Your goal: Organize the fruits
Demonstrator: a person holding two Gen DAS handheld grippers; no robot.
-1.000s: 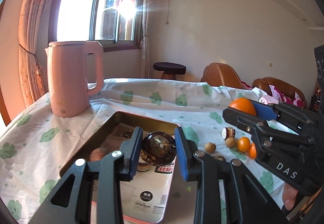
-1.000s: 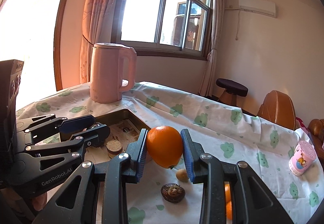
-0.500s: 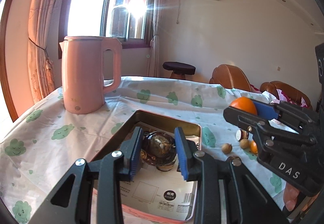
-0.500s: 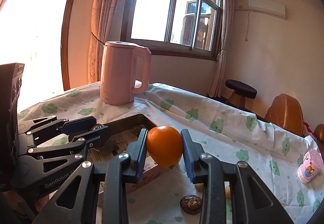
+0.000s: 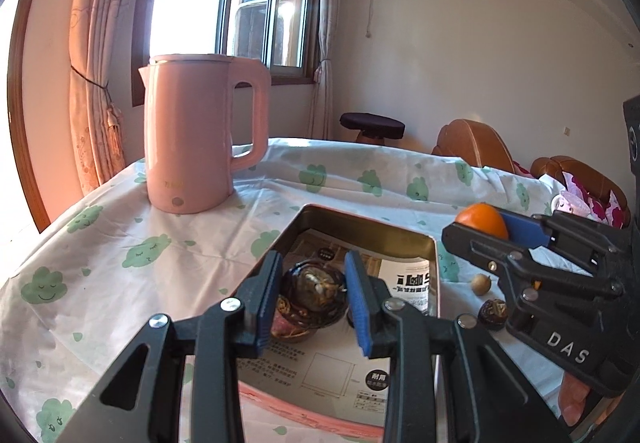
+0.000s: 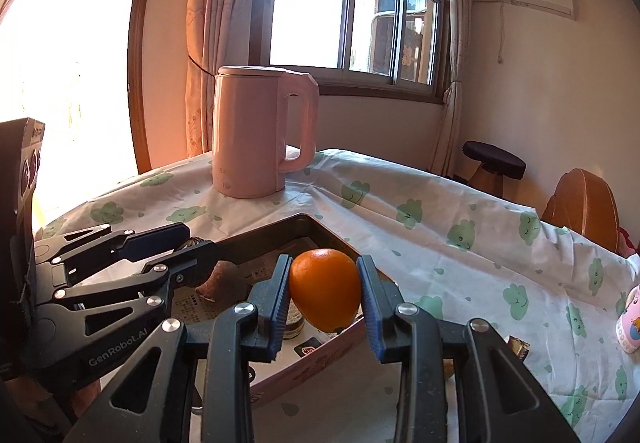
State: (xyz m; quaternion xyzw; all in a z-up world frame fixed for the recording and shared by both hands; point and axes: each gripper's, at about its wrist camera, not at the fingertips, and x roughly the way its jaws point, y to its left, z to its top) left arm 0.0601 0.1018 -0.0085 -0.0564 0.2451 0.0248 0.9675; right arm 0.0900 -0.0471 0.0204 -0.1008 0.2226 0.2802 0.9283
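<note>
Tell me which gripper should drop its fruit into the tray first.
Left, probably: the left gripper holds its dark fruit over the tray, while the right gripper's orange hangs near the rim.

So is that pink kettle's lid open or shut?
Shut. The pink kettle stands upright on the tablecloth, and its lid lies flat and flush across the top rim in both views, with no gap showing.

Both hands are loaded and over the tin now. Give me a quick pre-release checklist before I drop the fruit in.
1. Right gripper shut on the orange: ok.
2. Left gripper shut on the dark round fruit: ok.
3. Dark fruit over the tray: ok.
4. Orange fully inside the tray rim: cannot tell.
5. Bare liner paper for landing: ok.
6. Kettle stands away from the tray: ok.
</note>
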